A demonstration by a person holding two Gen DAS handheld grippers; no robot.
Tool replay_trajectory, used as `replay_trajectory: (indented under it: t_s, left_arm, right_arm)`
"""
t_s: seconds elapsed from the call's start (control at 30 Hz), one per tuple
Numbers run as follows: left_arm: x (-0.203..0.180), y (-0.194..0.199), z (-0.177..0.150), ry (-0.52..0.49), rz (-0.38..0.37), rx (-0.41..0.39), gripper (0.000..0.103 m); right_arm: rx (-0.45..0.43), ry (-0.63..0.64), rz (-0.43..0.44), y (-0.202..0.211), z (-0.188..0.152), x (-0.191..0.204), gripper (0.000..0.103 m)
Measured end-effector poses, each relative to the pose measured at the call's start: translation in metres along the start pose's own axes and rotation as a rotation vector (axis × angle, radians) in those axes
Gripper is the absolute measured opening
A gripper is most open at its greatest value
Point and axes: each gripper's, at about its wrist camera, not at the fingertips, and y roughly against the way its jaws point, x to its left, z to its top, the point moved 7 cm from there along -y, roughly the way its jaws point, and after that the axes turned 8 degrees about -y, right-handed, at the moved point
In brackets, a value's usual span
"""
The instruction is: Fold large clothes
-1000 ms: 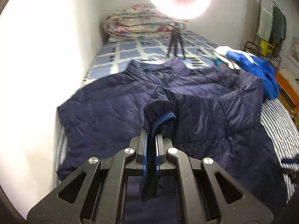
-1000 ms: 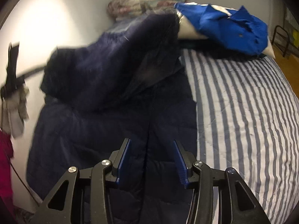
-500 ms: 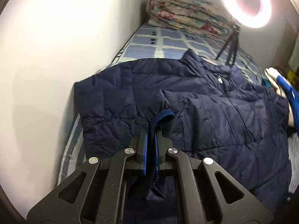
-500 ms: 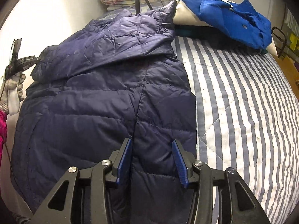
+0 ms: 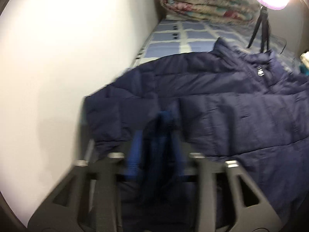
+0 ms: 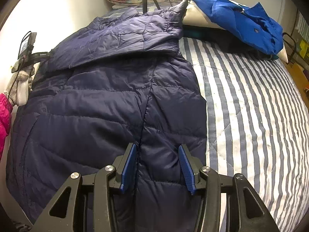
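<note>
left claw [image 5: 156,145] parted (blurred) | right claw [image 6: 157,166] parted over jacket [image 6: 108,104]

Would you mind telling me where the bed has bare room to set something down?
Bare striped sheet lies right of the navy jacket, below the blue garment. A checked strip lies between collar and rolled quilt. The wall side is crowded by jacket.

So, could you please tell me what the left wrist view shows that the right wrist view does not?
Only the left wrist view shows the jacket's zipper pull and the sleeve cuff between the left tongs. Only the right wrist view shows the striped bedding, the blue garment and the open right tongs. Both show the navy jacket, folded quilt and tripod.
</note>
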Motion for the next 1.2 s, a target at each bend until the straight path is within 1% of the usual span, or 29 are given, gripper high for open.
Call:
replay_trajectory:
  t_s: [0.03, 0.07, 0.13, 0.23, 0.37, 0.5, 0.57, 0.6, 0.7, 0.77, 0.83, 0.97, 1.1, 1.2]
  left_arm:
    - [0.003, 0.004, 0.0, -0.003, 0.019, -0.012, 0.061]
    - [0.007, 0.01, 0.001, 0.0, 0.033, -0.023, 0.061]
    - [0.013, 0.02, 0.001, 0.017, 0.027, -0.029, 0.061]
    - [0.02, 0.048, 0.002, 0.033, -0.013, -0.064, 0.061]
    - [0.025, 0.099, -0.003, 0.009, -0.079, -0.099, 0.061]
    - [0.034, 0.157, -0.018, 0.012, -0.142, -0.124, 0.062]
    - [0.039, 0.184, -0.029, -0.002, -0.15, -0.135, 0.067]
    - [0.042, 0.195, -0.035, -0.009, -0.149, -0.14, 0.068]
    - [0.05, 0.234, -0.063, -0.015, -0.168, -0.141, 0.072]
    - [0.056, 0.254, -0.084, -0.007, -0.183, -0.133, 0.075]
    - [0.056, 0.269, -0.105, -0.006, -0.202, -0.121, 0.075]
    - [0.052, 0.29, -0.154, -0.016, -0.228, -0.078, 0.075]
    - [0.054, 0.299, -0.201, 0.001, -0.253, -0.024, 0.075]
    - [0.055, 0.3, -0.239, 0.005, -0.268, 0.026, 0.075]
  right_arm:
    - [0.001, -0.001, 0.001, 0.0, 0.0, 0.0, 0.049]
    - [0.001, -0.003, 0.002, 0.001, 0.0, 0.0, 0.049]
    - [0.001, -0.007, 0.005, 0.002, 0.001, 0.0, 0.049]
    - [-0.008, -0.015, 0.014, 0.008, 0.002, 0.0, 0.048]
    - [-0.05, -0.025, 0.032, 0.026, 0.006, 0.002, 0.048]
    - [-0.107, -0.01, 0.043, 0.052, 0.007, 0.001, 0.053]
    - [-0.133, -0.001, 0.048, 0.065, 0.005, -0.001, 0.056]
    - [-0.142, 0.001, 0.05, 0.07, 0.004, -0.002, 0.056]
    - [-0.181, 0.032, 0.06, 0.089, -0.001, -0.004, 0.062]
    - [-0.218, 0.067, 0.05, 0.101, -0.006, -0.007, 0.067]
    - [-0.249, 0.089, 0.037, 0.11, -0.012, -0.011, 0.07]
    - [-0.268, 0.076, 0.044, 0.125, -0.027, -0.026, 0.07]
    - [-0.255, 0.05, 0.062, 0.13, -0.045, -0.043, 0.07]
    - [-0.211, 0.052, 0.086, 0.128, -0.061, -0.052, 0.07]
